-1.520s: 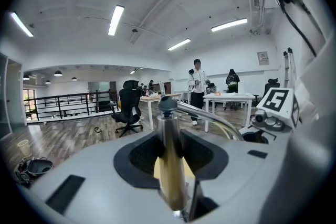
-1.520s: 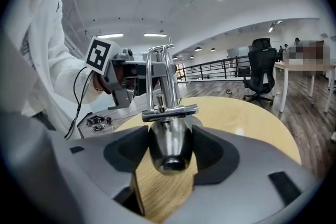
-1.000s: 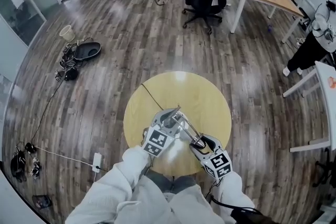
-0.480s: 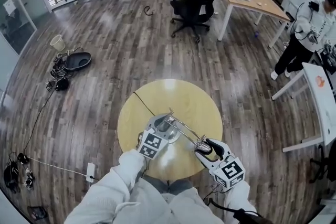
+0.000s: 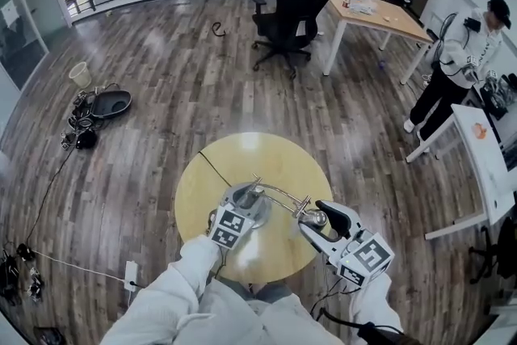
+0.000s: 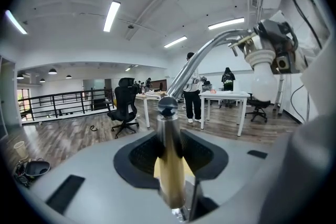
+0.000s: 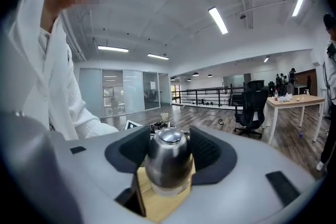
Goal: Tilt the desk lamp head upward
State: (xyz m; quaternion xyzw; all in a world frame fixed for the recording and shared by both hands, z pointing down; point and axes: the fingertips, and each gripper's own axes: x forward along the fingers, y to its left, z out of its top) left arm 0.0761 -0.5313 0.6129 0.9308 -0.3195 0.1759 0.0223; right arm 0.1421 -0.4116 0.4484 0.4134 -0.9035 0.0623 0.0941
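In the head view the lamp's base is hidden under the left gripper (image 5: 246,196), and most of the lamp head (image 5: 313,217) is covered by the right gripper (image 5: 321,219). The lamp stands on the near half of the round wooden desk (image 5: 242,153). The left jaws clamp its upright post (image 6: 169,155). The chrome arm (image 5: 279,191) runs from that post across to the right, ending at the head. The right jaws have just been closing a little, and the lamp head sits between them with both pads against its sides. The head's long axis stands close to upright, with the rounded chrome end uppermost and the pale rim lowest. Whether that rim is an open mouth is unclear.
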